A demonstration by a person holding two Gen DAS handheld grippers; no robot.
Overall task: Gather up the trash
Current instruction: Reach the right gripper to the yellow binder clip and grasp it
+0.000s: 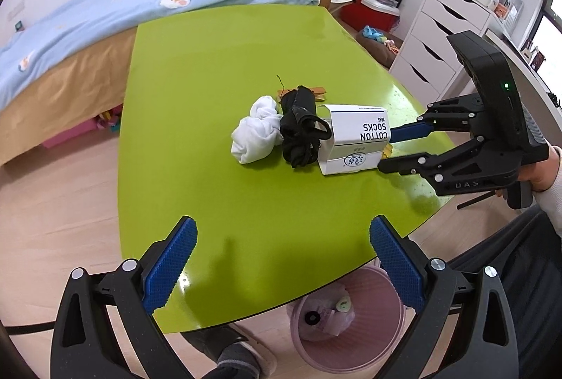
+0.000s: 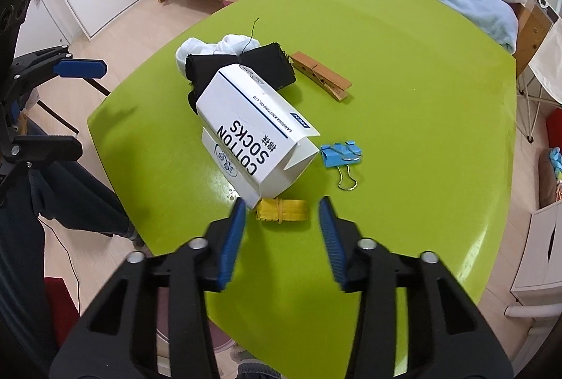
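My right gripper (image 2: 281, 214) over near edge of green table (image 2: 404, 98), jaws partly apart, nothing clamped; yellow folded strip (image 2: 282, 210) lies between tips, untouched. White "COTTON SOCKS" box (image 2: 253, 136) at 12 o'clock from it, blue binder clip (image 2: 339, 156) at 1 o'clock. My left gripper (image 1: 281, 259) spread wide, empty. Pink wastebasket (image 1: 347, 319) below table edge.

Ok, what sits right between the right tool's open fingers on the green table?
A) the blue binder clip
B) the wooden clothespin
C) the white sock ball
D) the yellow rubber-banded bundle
D: in the right wrist view the yellow bundle lies between the right tool fingers, untouched, by the corner of the sock box; the binder clip and clothespin lie farther off.
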